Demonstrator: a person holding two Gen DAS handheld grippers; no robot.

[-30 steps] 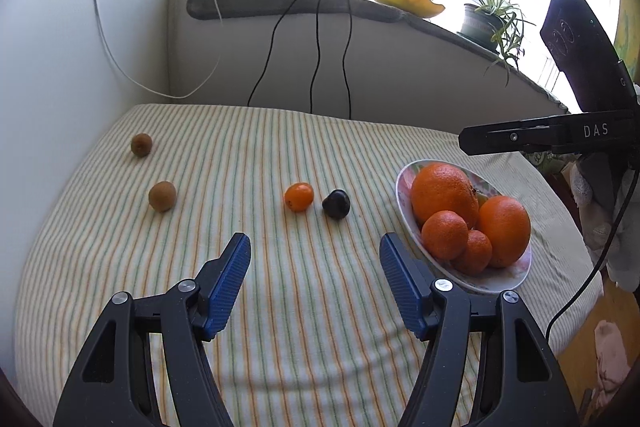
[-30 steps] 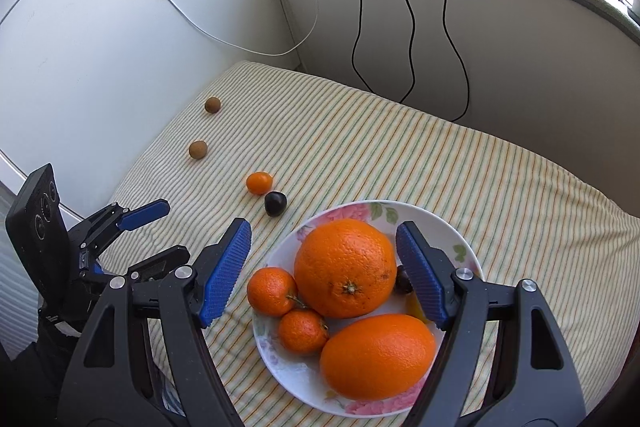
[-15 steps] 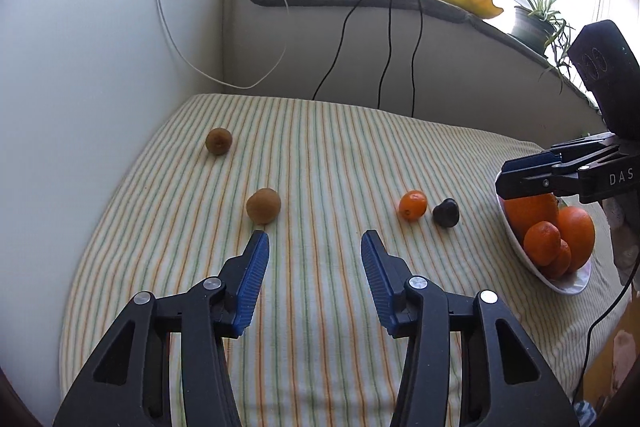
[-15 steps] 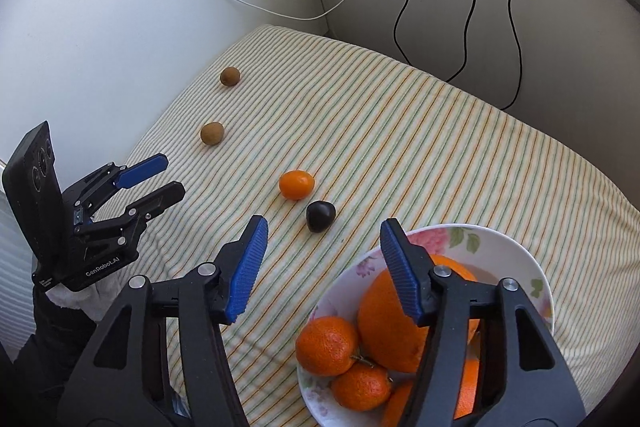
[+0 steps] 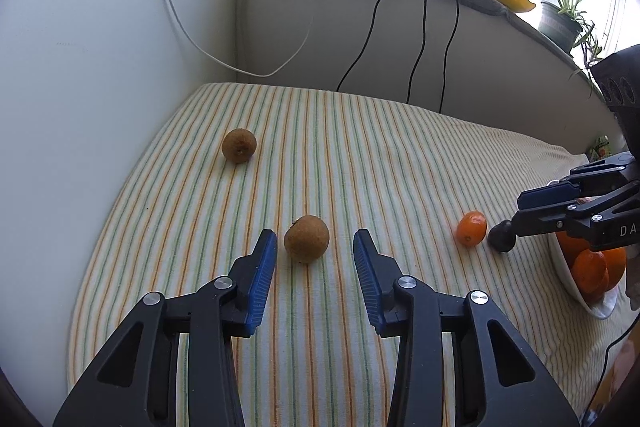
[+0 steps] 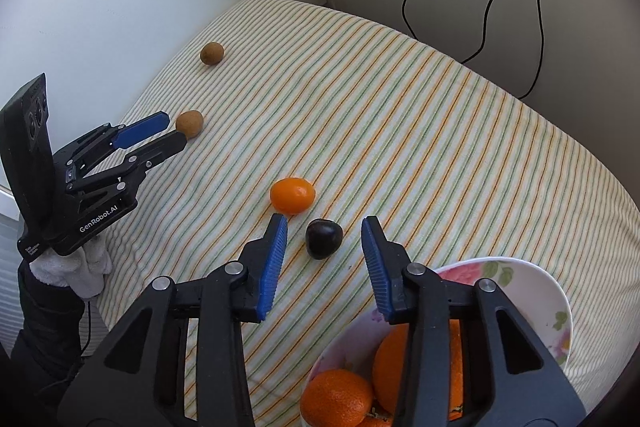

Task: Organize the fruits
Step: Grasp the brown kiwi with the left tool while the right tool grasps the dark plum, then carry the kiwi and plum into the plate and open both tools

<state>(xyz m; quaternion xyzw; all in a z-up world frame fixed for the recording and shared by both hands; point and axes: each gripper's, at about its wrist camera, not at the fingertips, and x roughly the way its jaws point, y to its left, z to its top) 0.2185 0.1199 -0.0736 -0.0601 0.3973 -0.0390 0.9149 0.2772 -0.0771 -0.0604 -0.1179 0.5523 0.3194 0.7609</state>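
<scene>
We see a striped woven cloth (image 5: 360,155) covering the desk, matt and slightly rough. The two brown fruits (image 5: 306,238) have dull, grainy skins, while the small orange fruit (image 6: 292,195) and dark plum (image 6: 323,237) look smooth and glossy. The bowl (image 6: 532,291) is glazed, flower-printed ceramic; each claw (image 5: 315,256) is matt black plastic with ribbed blue pads (image 5: 262,275).

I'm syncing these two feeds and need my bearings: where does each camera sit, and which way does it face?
Left wrist: rides the left gripper, looking along its open fingers at the near brown fruit on the striped cloth; the right gripper enters at right.
Right wrist: rides the right gripper, aimed at the dark plum beside the bowl; the left gripper shows at left.
Shared: small orange, far brown fruit.
</scene>
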